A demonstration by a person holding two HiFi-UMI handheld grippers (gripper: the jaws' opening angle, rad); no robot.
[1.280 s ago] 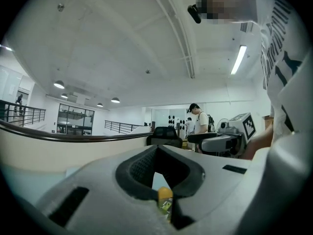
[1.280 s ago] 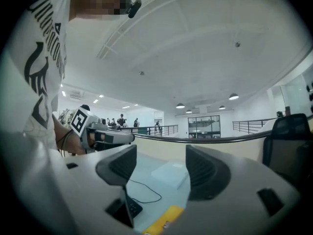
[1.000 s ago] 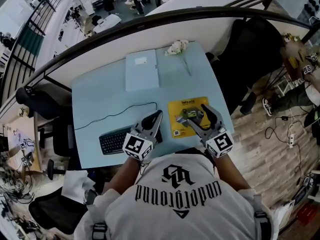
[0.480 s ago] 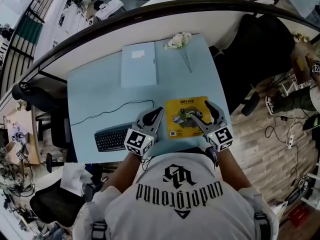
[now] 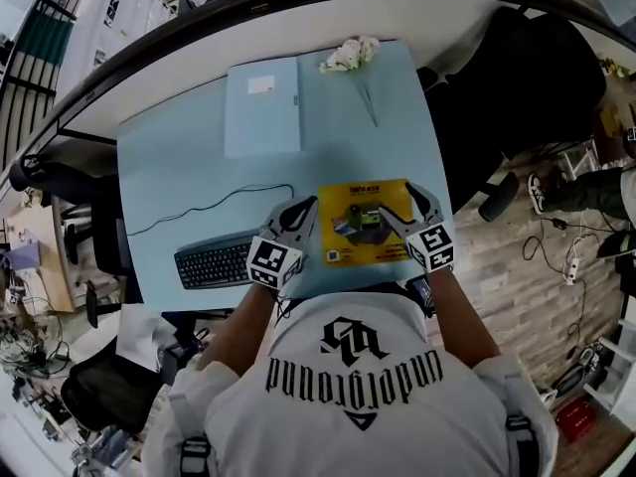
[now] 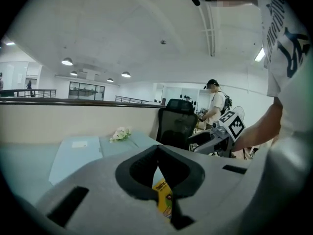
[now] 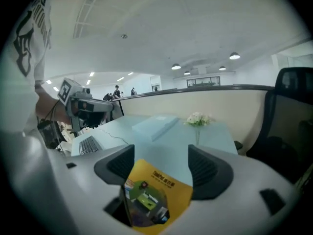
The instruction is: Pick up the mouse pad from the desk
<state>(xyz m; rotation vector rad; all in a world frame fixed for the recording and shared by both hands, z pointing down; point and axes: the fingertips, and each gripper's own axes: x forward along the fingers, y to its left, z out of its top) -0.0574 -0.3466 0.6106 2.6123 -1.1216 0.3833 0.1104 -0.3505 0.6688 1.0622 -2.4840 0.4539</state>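
The right gripper (image 7: pixel 161 166) hangs low over the near side of the desk (image 5: pixel 169 182). Its jaws are wide apart and opening, and they hold nothing. The yellow mouse pad (image 7: pixel 155 196) lies flat on the desk just ahead of and below them. It shows in the gap between the jaws, with neither jaw pressing on it. From the head view, this gripper sits over the right part of the mouse pad. The left gripper (image 5: pixel 301 215) sits just off the mouse pad's left edge, pointing the same way. In its own view the left gripper's jaws meet at the tips and grip nothing. Only a narrow slit is left lower down, and a strip of the mouse pad shows through it. A keyboard (image 5: pixel 211 264) lies just to the left of the left gripper, near the desk's front edge. A pale flat box (image 5: pixel 262 105) rests well ahead of that gripper. A small bunch of flowers (image 5: pixel 350 55) lies well ahead of the right gripper, at the far edge of the desk.
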